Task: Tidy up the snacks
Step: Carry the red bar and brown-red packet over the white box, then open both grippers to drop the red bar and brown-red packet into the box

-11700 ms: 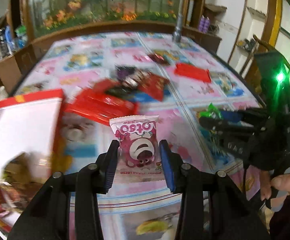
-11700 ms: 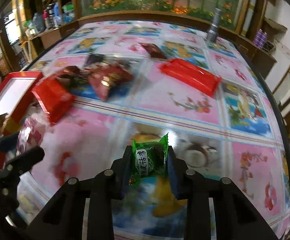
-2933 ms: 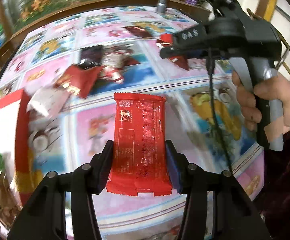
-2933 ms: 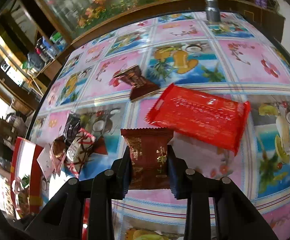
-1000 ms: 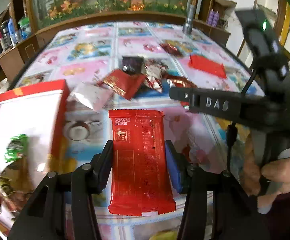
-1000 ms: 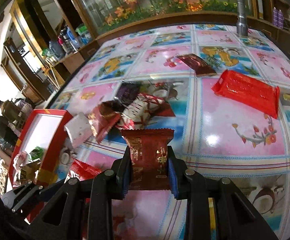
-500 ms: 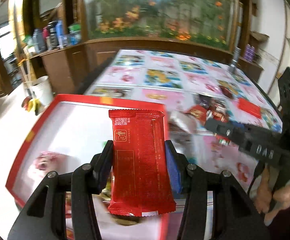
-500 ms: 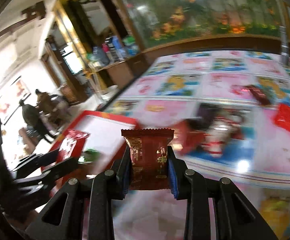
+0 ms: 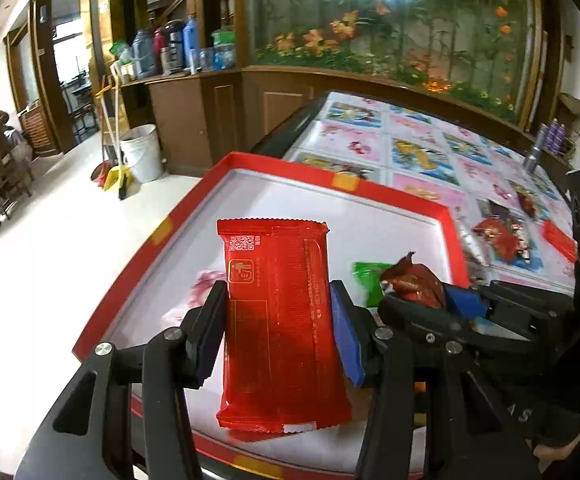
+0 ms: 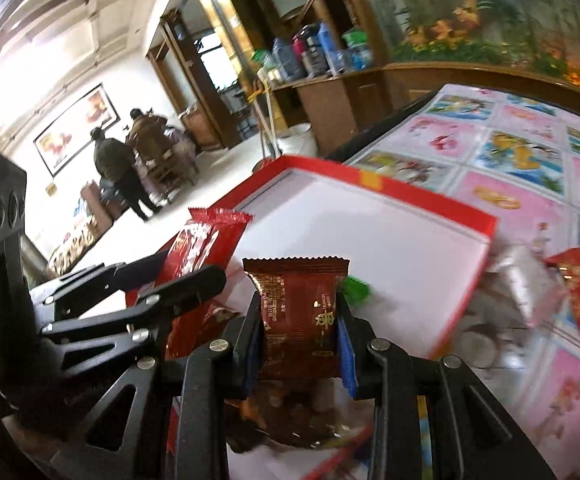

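My left gripper (image 9: pixel 276 324) is shut on a long red snack packet (image 9: pixel 280 320) and holds it above the red-rimmed white tray (image 9: pixel 298 162). My right gripper (image 10: pixel 298 340) is shut on a dark brown snack packet (image 10: pixel 298 316), also above the tray (image 10: pixel 410 200). In the left wrist view the right gripper (image 9: pixel 430 298) comes in from the right beside the red packet. In the right wrist view the left gripper (image 10: pixel 178 280) and its red packet (image 10: pixel 198 248) sit to the left. A green packet (image 9: pixel 366 280) and a pink one (image 9: pixel 204 286) lie in the tray.
Loose snacks (image 9: pixel 502 236) lie on the patterned tablecloth (image 9: pixel 422 156) right of the tray, among them a silver packet (image 10: pixel 526 280) and a red one (image 10: pixel 578 284). The tray sits at the table's left edge, with white floor and a bucket (image 9: pixel 140 152) beyond. People stand far left.
Both grippers have swung left with their packets and now hang over the tray, closer together. The loose snacks have shifted to the right edge of both views.
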The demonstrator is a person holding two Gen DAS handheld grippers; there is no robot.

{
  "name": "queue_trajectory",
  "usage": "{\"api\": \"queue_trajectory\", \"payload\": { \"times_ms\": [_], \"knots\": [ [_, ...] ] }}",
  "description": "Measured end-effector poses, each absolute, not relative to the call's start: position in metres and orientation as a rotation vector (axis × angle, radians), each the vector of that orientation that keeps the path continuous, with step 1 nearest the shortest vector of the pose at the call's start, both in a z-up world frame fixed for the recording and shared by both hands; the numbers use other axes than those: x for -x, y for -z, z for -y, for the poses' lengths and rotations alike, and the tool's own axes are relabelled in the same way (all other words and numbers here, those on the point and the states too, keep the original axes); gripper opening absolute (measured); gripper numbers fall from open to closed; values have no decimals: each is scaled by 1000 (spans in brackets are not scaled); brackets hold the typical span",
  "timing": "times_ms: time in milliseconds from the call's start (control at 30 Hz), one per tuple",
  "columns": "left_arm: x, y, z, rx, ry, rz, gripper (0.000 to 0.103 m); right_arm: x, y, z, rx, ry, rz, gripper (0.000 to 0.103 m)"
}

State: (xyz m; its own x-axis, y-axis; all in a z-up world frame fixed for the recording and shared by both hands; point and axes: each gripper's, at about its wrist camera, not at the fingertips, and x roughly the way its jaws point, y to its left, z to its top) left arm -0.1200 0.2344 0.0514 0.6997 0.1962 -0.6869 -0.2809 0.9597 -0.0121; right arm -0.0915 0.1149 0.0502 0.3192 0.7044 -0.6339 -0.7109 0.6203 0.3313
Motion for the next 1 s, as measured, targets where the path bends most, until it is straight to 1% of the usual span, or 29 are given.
{"api": "queue_trajectory", "payload": {
  "times_ms": [167, 400, 567, 633, 700, 767, 800, 833, 867, 900, 933, 1000],
  "knots": [
    [115, -38, -247, 140, -288, -788, 48, 93, -46, -130, 43, -924, -848, 33],
    [112, -34, -248, 120, -299, -798, 49, 81, -42, -136, 48, -895, -880, 33],
    [105, -27, -247, 97, -319, -820, 51, 68, -36, -137, 41, -849, -925, 35],
    [103, -25, -244, 69, -338, -822, 55, 61, -32, -135, 33, -825, -940, 33],
    [100, -22, -243, 38, -361, -826, 57, 61, -34, -132, 34, -820, -927, 34],
    [97, -18, -242, 17, -379, -836, 64, 63, -36, -132, 51, -818, -913, 38],
    [96, -17, -244, 21, -379, -848, 66, 63, -36, -131, 56, -823, -911, 40],
    [96, -18, -245, 27, -378, -848, 71, 64, -38, -130, 60, -827, -909, 43],
    [95, -17, -247, 36, -378, -862, 72, 64, -40, -127, 56, -823, -905, 52],
    [96, -18, -248, 46, -380, -866, 74, 64, -42, -123, 38, -826, -899, 56],
    [96, -18, -249, 55, -383, -872, 76, 62, -45, -117, 10, -830, -890, 58],
    [95, -17, -250, 68, -386, -885, 77, 53, -54, -99, -77, -837, -873, 59]
  ]
}}
